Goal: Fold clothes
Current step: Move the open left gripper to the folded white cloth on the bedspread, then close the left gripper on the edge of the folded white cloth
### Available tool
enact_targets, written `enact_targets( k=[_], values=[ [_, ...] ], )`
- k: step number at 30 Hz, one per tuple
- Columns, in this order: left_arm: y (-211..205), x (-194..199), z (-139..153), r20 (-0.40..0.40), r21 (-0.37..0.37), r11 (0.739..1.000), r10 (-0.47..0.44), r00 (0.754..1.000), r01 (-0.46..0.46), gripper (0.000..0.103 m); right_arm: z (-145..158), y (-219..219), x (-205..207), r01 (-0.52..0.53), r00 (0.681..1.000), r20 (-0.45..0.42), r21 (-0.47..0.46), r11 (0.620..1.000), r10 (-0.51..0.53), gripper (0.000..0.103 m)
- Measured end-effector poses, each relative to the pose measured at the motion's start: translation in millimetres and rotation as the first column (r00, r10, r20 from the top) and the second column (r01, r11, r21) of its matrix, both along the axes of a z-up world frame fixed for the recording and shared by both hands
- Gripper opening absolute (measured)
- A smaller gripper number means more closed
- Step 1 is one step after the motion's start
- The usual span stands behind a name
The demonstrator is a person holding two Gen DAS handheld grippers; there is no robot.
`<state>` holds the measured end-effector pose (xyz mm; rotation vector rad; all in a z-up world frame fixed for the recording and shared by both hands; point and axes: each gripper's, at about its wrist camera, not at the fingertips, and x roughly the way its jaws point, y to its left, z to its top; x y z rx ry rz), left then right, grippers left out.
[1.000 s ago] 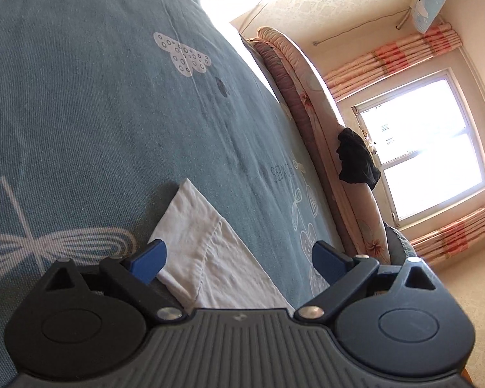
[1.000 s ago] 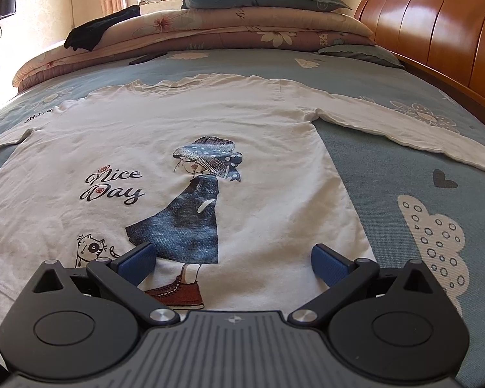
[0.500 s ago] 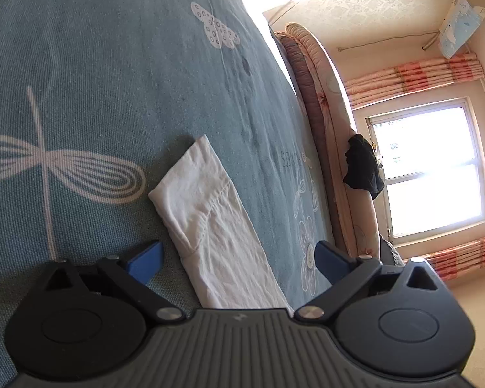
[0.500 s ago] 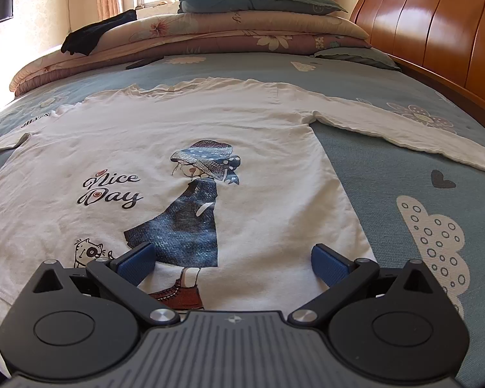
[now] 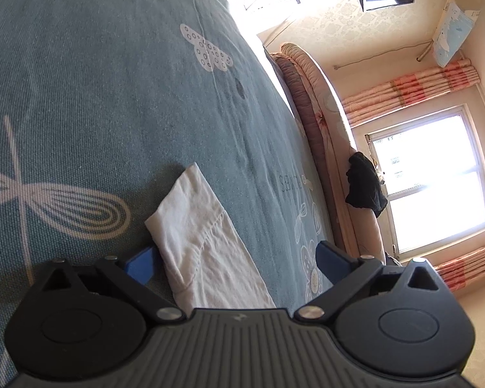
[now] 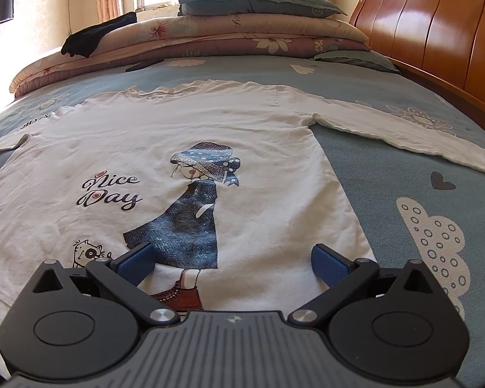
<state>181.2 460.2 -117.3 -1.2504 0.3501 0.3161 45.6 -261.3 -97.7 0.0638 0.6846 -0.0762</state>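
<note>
Honestly the white shirt (image 6: 184,148) lying flat on the bed (image 6: 404,168) looks light and floppy, so I'd grab it at the cuff (image 5: 190,226) or hem. Left hand-held gripper (image 5: 236,258) is wide open around the cuff, right hand-held gripper (image 6: 232,262) wide open over the hem, plenty of bare bedspread around
</note>
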Motion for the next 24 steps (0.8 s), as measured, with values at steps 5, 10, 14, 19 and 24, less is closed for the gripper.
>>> enact_targets(
  k=[5,10,14,19,24],
  values=[
    [6.5,2.0,-2.2,0.028,0.002,0.999,0.048,0.998,-0.048,0.1,-0.4,0.3,-0.1,0.0,1.0,0.003,-0.002,1.0,0.0,0.103],
    [2.2,5.4,0.5,0.024,0.034,0.999,-0.036,0.999,0.036,0.1,-0.1,-0.4,0.5,0.001,1.0,0.003,-0.001,1.0,-0.001,0.103],
    [-7.4,-1.2,0.6,0.052,0.042,0.992,-0.117,0.992,0.115,0.1,-0.4,-0.2,1.1,0.003,1.0,0.005,-0.002,1.0,-0.003,0.103],
    [-8.1,16.0,4.4,0.001,0.093,0.985,-0.145,0.989,0.144,0.1,-0.2,0.6,2.0,0.005,1.0,0.003,-0.004,1.0,-0.005,0.103],
    [-23.4,20.8,10.3,-0.069,0.214,0.965,-0.143,0.987,0.154,0.092,-0.2,0.4,1.7,0.002,1.0,0.003,-0.004,1.0,-0.002,0.103]
  ],
)
